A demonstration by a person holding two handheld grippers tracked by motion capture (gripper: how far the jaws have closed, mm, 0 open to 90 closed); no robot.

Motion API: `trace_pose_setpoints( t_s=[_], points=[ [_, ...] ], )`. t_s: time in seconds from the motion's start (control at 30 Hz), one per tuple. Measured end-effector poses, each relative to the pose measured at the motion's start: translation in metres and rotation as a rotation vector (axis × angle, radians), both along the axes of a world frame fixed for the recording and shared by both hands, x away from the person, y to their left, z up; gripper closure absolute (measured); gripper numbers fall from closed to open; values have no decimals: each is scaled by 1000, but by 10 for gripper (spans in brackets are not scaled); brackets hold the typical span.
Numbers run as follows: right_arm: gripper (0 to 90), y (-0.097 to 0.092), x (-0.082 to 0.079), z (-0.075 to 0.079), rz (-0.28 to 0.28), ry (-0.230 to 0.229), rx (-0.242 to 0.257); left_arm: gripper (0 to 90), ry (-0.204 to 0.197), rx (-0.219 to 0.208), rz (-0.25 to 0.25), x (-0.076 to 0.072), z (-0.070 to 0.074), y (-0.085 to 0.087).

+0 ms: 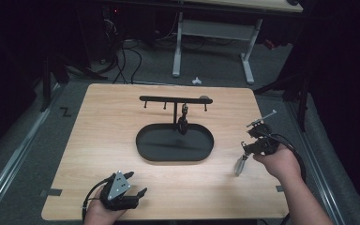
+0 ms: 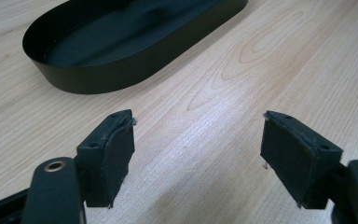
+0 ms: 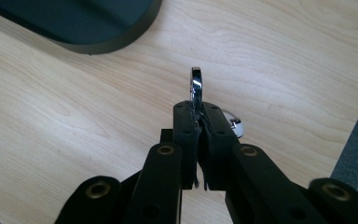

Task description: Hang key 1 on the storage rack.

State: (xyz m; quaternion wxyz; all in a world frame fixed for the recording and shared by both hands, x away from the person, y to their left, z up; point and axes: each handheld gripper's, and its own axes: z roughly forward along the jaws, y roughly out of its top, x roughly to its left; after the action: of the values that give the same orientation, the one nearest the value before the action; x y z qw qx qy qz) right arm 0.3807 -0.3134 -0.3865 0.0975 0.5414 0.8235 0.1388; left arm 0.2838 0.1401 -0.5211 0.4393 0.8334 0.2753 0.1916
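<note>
The left gripper rests low at the near left of the table, a pale wood-grain top with rounded corners. A grey three-cornered plate sits on its black body. In the left gripper view its jaws stand wide apart with nothing between them; the pads are matt black, slightly frayed at the edges, and bare wood shows in the gap.

At the table's middle lies an oval tray, matt black with a low upright wall and a flat floor. From its far side rises a thin black stand with a crossbar that carries small hooks; a small dark item hangs from one hook over the tray.

To the right, well apart from the tray, the right gripper is held above the table, jaws pointing down. They are pressed tight on a metal spoon, bright chrome and smooth. In the right gripper view the spoon's thin handle stands edge-on above the closed pads, and a rounded shiny part shows just beside the right jaw. The spoon hangs over bare wood between the tray and the table's right edge, with open tabletop all round it.
</note>
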Motion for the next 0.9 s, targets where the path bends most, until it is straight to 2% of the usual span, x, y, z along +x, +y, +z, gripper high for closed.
trace_pose_setpoints(
  t_s=[0.13, 0.6, 0.9],
  points=[
    [862, 3, 0, 7, 9, -10, -3, 262, 0, -1, 3, 0, 0, 0],
    [862, 6, 1, 13, 20, -14, -9, 259, -1, -5, 4, -1, 0, 0],
    [862, 19, 7, 20, 39, -23, -1, 259, -4, 2, -4, -1, 0, -1]
  ],
)
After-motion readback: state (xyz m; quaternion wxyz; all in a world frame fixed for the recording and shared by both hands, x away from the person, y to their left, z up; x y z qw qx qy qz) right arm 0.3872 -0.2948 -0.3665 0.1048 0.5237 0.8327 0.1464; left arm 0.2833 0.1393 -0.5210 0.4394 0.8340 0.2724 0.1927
